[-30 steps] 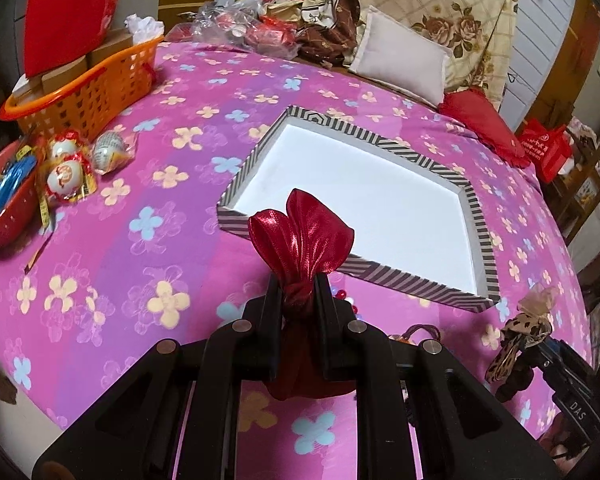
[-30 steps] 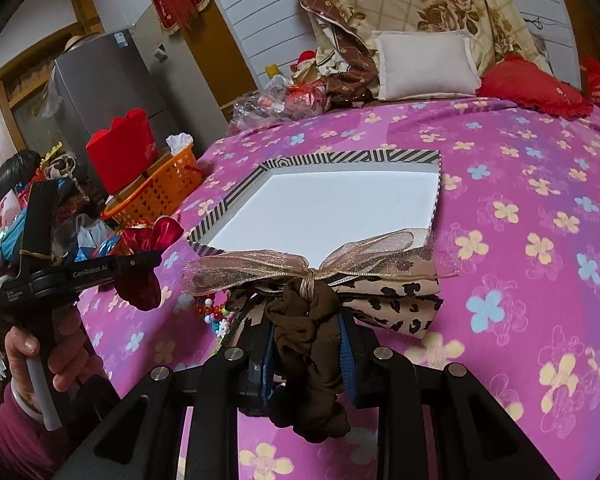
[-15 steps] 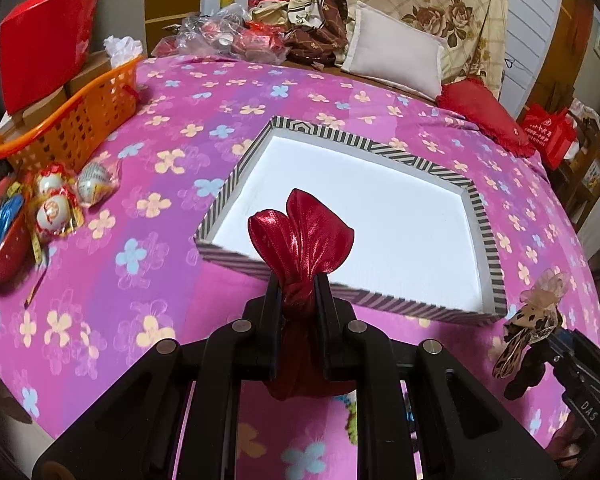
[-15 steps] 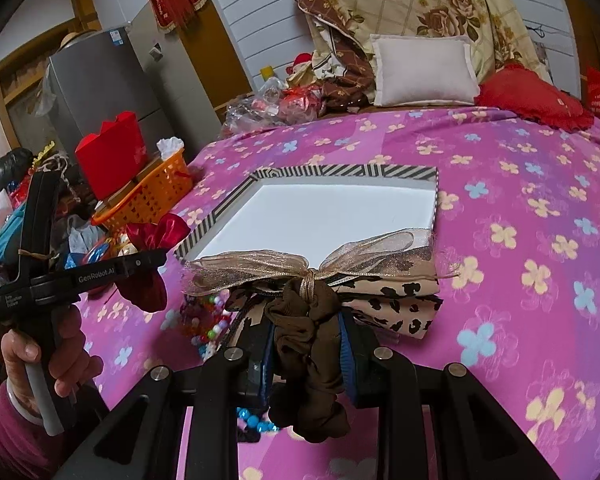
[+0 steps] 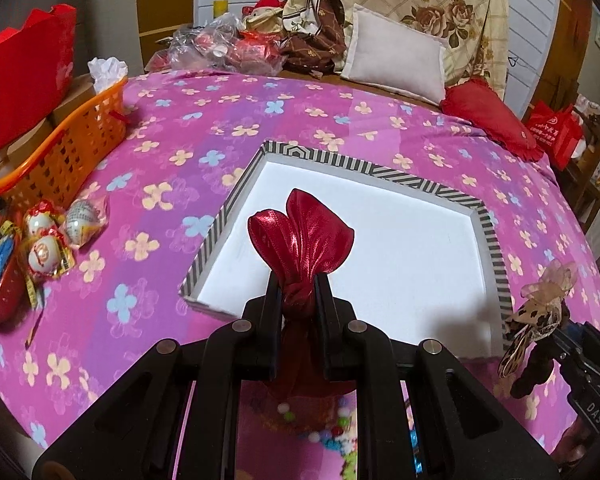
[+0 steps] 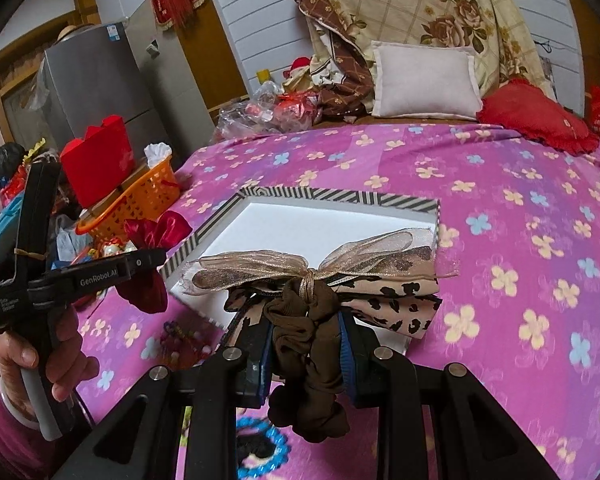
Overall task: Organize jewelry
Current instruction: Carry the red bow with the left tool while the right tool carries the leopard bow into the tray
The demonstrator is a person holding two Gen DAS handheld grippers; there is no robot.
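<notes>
My left gripper [image 5: 299, 292] is shut on a shiny red fabric scrunchie [image 5: 304, 240] and holds it above the near edge of a white tray with a black-and-white striped rim [image 5: 236, 204]. My right gripper [image 6: 306, 320] is shut on a brown scrunchie with a leopard-print and gold organza bow [image 6: 380, 276], above the tray's near edge [image 6: 188, 252]. The left gripper [image 6: 140, 264] with its red scrunchie [image 6: 156, 232] shows at the left of the right wrist view. The right gripper's bow [image 5: 540, 308] shows at the right of the left wrist view.
The tray lies on a pink flowered bedspread [image 5: 172, 152]. Colourful bead jewelry [image 6: 180, 340] lies on the spread in front of the tray. An orange basket [image 5: 60, 152], wrapped eggs [image 5: 44, 240] and a red bowl [image 5: 0, 292] are at the left. Pillows [image 5: 396, 60] are at the back.
Both grippers have risen and moved forward toward the tray, each still holding its scrunchie. The tray's near edge now sits under the left fingers.
</notes>
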